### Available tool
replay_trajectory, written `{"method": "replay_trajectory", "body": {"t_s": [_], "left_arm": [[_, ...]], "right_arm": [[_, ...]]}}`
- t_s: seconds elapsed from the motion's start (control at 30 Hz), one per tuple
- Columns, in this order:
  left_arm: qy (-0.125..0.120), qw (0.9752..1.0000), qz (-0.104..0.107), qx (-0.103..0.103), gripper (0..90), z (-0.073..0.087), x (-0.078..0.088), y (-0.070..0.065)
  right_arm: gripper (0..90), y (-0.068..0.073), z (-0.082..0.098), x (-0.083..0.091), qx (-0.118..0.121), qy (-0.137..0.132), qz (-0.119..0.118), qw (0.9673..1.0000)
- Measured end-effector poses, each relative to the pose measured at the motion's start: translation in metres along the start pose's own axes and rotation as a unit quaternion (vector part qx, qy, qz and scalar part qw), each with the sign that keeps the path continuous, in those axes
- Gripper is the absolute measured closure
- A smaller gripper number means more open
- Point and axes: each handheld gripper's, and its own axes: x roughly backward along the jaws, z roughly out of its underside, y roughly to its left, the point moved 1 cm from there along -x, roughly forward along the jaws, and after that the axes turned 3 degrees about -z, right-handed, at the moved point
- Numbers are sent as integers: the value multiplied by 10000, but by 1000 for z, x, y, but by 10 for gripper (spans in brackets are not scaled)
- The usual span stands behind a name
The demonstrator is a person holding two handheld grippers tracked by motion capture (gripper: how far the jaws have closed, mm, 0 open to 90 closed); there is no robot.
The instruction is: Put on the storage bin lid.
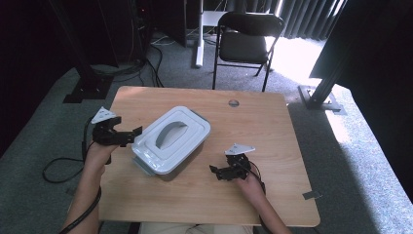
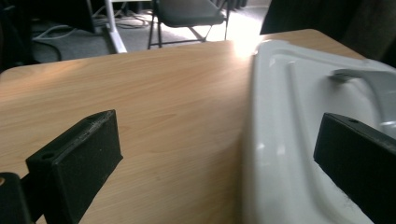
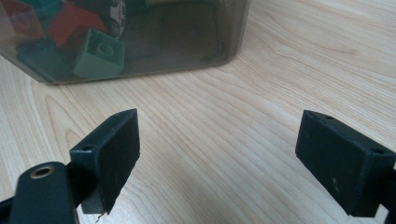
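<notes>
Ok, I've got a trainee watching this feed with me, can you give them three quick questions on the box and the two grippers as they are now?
1. True or false: the white lid is on the storage box.
2. Which gripper is at the box's edge: A) left gripper B) right gripper?
3. In the right gripper view, what shows through the box's clear wall?

Key
1. True: the lid sits on top, handle recess up.
2. A: its open jaws straddle the lid's rim with no pad pressing; the right gripper waits open above bare table.
3. Coloured toy bricks, green and red among them.
</notes>
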Motion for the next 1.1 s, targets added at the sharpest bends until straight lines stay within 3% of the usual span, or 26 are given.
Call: {"method": "replay_trajectory", "body": {"t_s": [0.1, 0.2, 0.3, 0.37, 0.43, 0.57, 0.7, 0.8, 1.1], "left_arm": [[-35, 9996, -277, 18, 14, 10, -6, 12], [-69, 9986, -475, 202, 14, 21, -14, 24], [-128, 9979, -597, 224, 14, 29, -22, 31], [-136, 9977, -548, 377, 14, 35, -29, 38], [-100, 9966, -691, 441, 14, 43, -36, 42], [45, 9957, -768, 519, 14, 58, -52, 48], [128, 9952, -828, 507, 14, 62, -59, 47], [336, 9953, -798, 434, 14, 67, -74, 42], [435, 9970, -591, 240, 20, 66, -88, 23]], "right_arm": [[133, -1, 1, 0, 5, 23, 1, 10000], [133, -1, 3, 1, 2, 31, 10, 10000], [133, -2, 3, 1, -32, 23, 11, 10000], [133, -2, 4, 1, -35, 25, 16, 10000], [133, -3, 4, 0, -39, 19, 13, 10000], [133, -4, 4, 2, -86, -17, 29, 10000], [133, -5, 4, 3, -123, -55, 50, 9999], [133, -5, 4, 2, -158, -63, 71, 9998], [133, -2, 3, 0, -160, -74, 54, 9998]]}}
